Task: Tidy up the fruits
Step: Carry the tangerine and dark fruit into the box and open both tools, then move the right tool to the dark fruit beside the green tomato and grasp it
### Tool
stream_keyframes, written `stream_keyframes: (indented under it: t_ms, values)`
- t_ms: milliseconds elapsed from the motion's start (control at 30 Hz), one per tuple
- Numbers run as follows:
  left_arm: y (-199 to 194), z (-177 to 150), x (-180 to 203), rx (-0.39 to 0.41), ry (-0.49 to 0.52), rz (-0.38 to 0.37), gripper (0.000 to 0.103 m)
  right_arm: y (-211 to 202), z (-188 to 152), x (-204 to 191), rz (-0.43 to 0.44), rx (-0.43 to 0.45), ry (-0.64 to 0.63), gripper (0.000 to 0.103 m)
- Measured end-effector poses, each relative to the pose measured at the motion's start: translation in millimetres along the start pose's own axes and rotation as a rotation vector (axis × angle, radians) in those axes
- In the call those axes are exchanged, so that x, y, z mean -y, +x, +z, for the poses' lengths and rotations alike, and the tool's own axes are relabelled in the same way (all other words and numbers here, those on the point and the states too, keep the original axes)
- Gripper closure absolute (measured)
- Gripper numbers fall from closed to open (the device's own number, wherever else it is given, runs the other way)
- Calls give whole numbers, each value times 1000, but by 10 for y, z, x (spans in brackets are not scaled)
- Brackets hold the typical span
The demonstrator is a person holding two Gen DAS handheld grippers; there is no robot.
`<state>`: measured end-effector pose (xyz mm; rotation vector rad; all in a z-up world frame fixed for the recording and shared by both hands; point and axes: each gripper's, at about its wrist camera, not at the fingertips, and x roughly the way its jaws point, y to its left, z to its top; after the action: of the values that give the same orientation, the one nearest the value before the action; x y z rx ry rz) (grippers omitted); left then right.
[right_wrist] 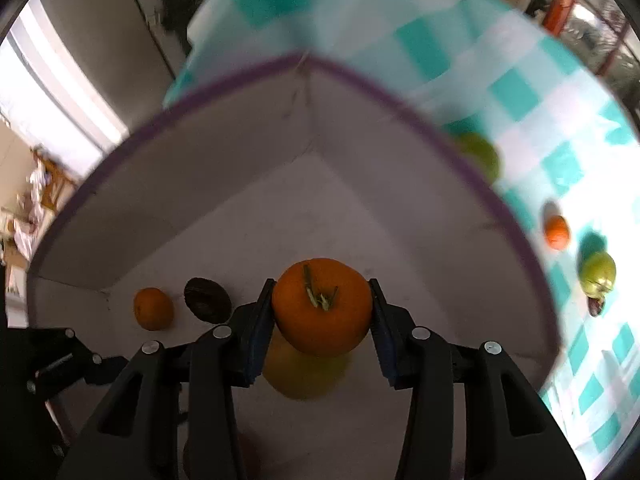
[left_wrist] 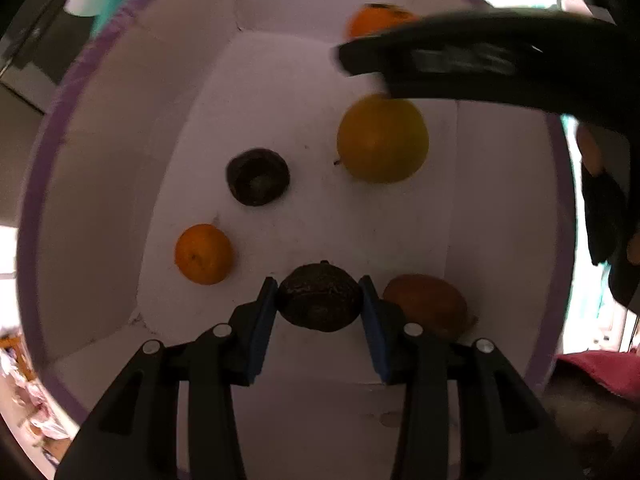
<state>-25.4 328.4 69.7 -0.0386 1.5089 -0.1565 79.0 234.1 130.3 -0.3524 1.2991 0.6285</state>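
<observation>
Both grippers hang over a white box with a purple rim [left_wrist: 40, 216]. My left gripper [left_wrist: 320, 300] is shut on a dark avocado [left_wrist: 320, 300] above the box floor. My right gripper [right_wrist: 322, 308] is shut on an orange persimmon with a green stem [right_wrist: 322, 308]; its black arm crosses the left wrist view [left_wrist: 480, 60] with the persimmon behind it [left_wrist: 372, 18]. In the box lie a yellow-orange fruit [left_wrist: 382, 138], a second dark avocado [left_wrist: 258, 176], a small tangerine [left_wrist: 204, 254] and a brownish fruit [left_wrist: 426, 304].
The box stands on a teal-and-white checked tablecloth [right_wrist: 520, 92]. On the cloth outside the box's right wall lie a tangerine [right_wrist: 557, 232], a green pear [right_wrist: 598, 274], another green fruit [right_wrist: 480, 156] and a small dark item [right_wrist: 596, 306].
</observation>
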Motion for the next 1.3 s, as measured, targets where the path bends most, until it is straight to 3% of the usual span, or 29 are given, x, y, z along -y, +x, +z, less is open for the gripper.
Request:
stream_keyframes:
  t_ms: [133,333,400,467,533,667,800,867,933,967,1067,1200,1300]
  values:
    - [108,23,-84,-42,1,-6,61,275,124,-72,-19,-113,-13,59]
    - [93,60,-117,-43,26,-13,61,403,167,-112,-30,-163,-38,59]
    - [84,73,-120,-47,28,-10,54,436,157,-94,-30,-182,-27,58]
    - [66,115,-140,-43,18,-12,45,420,142,-62,-24,-176,-7,53]
    - [86,105,-83,-35,4,-8,38,398,152,-16,-21,-158,8,40]
    - [-21,76,-135,23,-50,20,30,187,76,41,5,-57,29,40]
    - [-325,-34,-193,171,-162,49,30,-352,-134,169,76,157,70,35]
    - [-679,-138,-78,331,-189,152,29,-735,-353,285,109,276,81,33]
    - [-962,-237,124,473,-170,252,19,-1045,-498,411,114,374,79,25]
    - [-1145,-325,287,576,-157,303,5,-1235,-655,509,107,432,80,24]
    - [-1511,-495,861,813,-139,352,2,-1633,-1239,969,72,529,115,19]
    - [-1571,-441,1537,860,-147,223,2,-1759,-1871,1538,-6,510,211,19]
    - [-1404,-503,2048,815,-108,162,2,-1735,-2376,1965,-39,465,311,19]
